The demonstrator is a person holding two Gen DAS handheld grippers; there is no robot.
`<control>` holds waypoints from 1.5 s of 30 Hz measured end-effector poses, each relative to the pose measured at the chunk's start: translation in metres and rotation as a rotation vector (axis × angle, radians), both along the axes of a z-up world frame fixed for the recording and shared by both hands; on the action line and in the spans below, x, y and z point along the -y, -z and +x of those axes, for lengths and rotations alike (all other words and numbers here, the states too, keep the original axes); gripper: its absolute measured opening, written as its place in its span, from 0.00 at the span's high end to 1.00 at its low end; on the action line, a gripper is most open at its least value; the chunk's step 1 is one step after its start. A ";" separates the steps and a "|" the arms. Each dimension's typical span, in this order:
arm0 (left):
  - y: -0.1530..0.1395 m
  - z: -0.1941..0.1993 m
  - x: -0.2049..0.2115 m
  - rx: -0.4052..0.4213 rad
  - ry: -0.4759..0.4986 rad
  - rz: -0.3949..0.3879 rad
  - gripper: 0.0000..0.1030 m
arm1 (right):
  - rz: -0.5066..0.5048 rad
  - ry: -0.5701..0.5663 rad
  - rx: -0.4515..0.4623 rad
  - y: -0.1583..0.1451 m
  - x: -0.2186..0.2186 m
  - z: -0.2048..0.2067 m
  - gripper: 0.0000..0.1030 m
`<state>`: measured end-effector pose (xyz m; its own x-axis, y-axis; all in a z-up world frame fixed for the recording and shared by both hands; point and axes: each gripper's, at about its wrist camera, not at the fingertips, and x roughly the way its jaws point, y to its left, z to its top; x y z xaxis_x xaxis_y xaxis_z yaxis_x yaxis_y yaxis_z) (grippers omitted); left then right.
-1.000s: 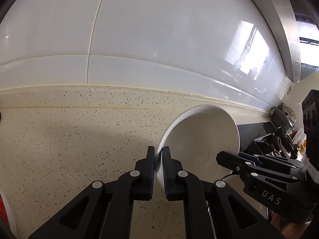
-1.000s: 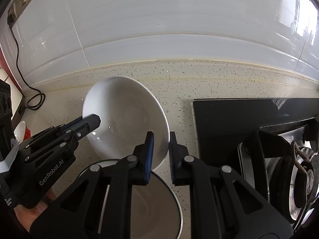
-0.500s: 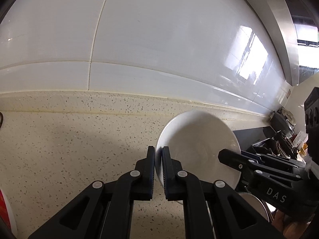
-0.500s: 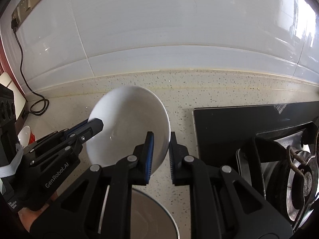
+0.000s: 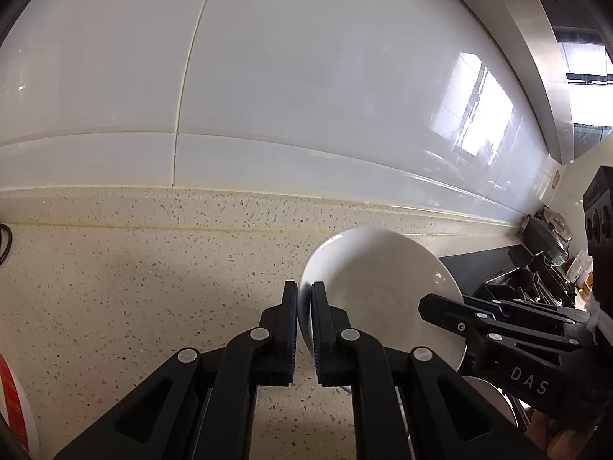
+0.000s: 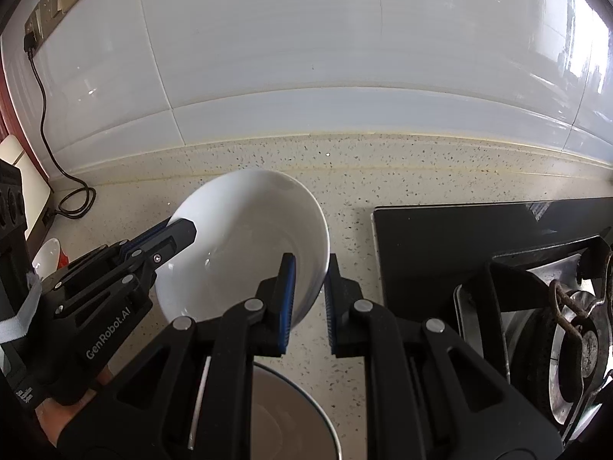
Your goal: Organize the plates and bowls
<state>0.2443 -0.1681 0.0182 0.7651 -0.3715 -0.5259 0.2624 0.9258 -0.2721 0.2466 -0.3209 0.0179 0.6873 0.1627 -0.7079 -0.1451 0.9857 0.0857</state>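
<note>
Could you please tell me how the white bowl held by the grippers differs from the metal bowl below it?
The white bowl is glossy white ceramic; the metal bowl is grey steel. The white bowl is held tilted, with the left gripper and right gripper pinching opposite rims; the metal bowl sits upright and unheld. Both are round, and the parts showing look empty.

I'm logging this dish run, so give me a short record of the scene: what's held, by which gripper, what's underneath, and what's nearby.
held item: white bowl, tilted, lifted above the counter
left gripper: shut on the bowl's left rim
right gripper: shut on the bowl's right rim
below: metal bowl, partly hidden by the right gripper
surface: speckled countertop
right side: black gas hob with burner
back: white tiled wall, wall socket with black cable
</note>
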 end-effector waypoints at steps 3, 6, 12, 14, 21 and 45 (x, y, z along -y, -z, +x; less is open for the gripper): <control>-0.001 -0.001 0.000 0.007 -0.001 0.003 0.93 | 0.004 -0.001 0.005 -0.001 0.000 -0.001 0.83; -0.003 -0.004 0.000 0.020 -0.002 0.009 0.93 | 0.007 -0.002 0.012 -0.003 0.000 -0.003 0.83; -0.008 -0.007 0.000 0.043 -0.008 0.011 0.93 | 0.018 -0.003 0.034 -0.010 0.001 -0.008 0.83; -0.010 -0.008 -0.001 0.049 -0.011 0.011 0.93 | 0.023 -0.004 0.043 -0.011 0.001 -0.008 0.83; -0.018 -0.016 -0.004 0.082 -0.022 0.016 0.93 | 0.038 -0.010 0.078 -0.018 -0.001 -0.012 0.83; -0.057 -0.040 -0.014 0.157 -0.089 0.054 0.94 | 0.094 -0.056 0.165 -0.041 -0.010 -0.028 0.83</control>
